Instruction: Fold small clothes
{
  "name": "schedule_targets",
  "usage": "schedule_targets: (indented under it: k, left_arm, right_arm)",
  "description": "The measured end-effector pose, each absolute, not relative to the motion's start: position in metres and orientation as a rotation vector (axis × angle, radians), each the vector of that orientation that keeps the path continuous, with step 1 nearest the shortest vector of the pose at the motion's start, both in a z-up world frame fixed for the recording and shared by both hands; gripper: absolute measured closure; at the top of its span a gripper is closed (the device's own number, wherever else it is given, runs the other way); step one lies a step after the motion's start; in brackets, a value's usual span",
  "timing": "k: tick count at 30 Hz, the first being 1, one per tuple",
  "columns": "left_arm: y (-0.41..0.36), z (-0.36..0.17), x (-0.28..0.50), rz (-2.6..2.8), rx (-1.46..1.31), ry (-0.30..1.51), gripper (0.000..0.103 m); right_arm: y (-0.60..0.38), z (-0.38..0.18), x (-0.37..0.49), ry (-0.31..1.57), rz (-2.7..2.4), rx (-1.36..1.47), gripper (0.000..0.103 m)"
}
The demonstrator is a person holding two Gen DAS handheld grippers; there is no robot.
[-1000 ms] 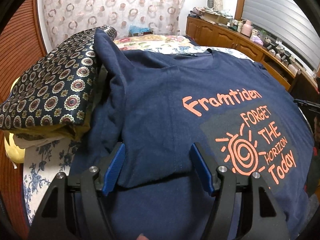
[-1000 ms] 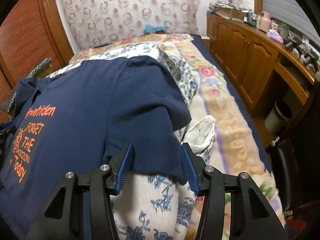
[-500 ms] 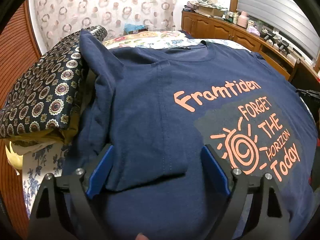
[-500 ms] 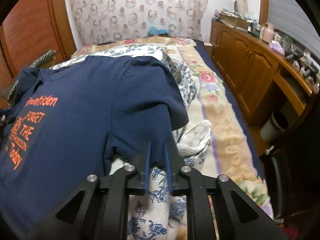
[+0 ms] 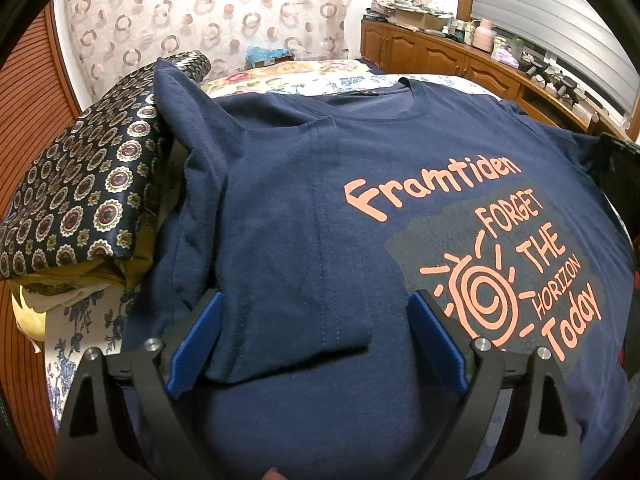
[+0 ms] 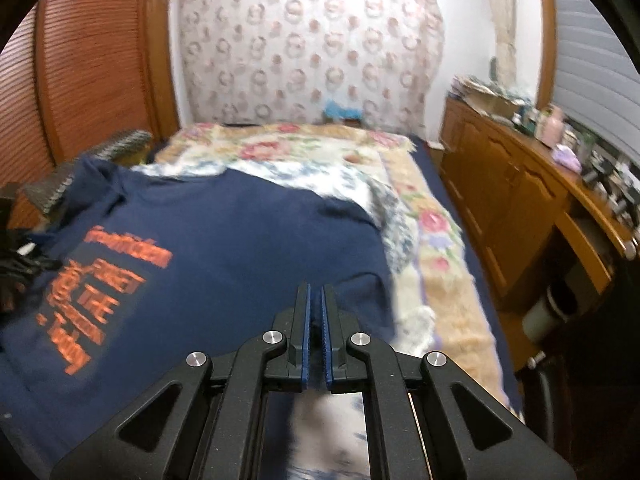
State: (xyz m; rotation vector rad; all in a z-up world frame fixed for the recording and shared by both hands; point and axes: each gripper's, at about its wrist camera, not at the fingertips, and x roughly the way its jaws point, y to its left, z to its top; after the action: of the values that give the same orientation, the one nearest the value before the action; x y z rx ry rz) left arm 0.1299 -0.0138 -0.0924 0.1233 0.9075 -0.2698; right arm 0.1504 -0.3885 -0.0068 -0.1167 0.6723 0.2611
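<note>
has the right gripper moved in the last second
Yes. The right gripper has closed, apparently on the navy T-shirt sleeve, and swung left: the wooden cabinet sits farther right in its view.

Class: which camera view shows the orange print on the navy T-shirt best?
The left wrist view: the orange print is sharp and readable, "Framtiden" above a sun. In the right wrist view the same print is motion-blurred and sits far to the left.

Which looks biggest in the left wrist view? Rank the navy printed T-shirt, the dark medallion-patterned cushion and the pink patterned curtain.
1. Navy printed T-shirt, which fills most of the view, though it lies nearest the camera.
2. Dark medallion-patterned cushion.
3. Pink patterned curtain.
The last two look close, and the curtain hangs farther back, so their order is unsure.
</note>
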Motion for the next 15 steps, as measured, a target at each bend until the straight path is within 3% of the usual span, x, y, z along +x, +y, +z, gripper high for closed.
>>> schedule_targets:
  k: [15]
  left_arm:
    - [-0.014, -0.088, 0.124, -0.242, 0.123, 0.88, 0.01]
  right_arm:
    - [-0.32, -0.062, 0.145, 0.809, 0.414, -0.097, 0.1]
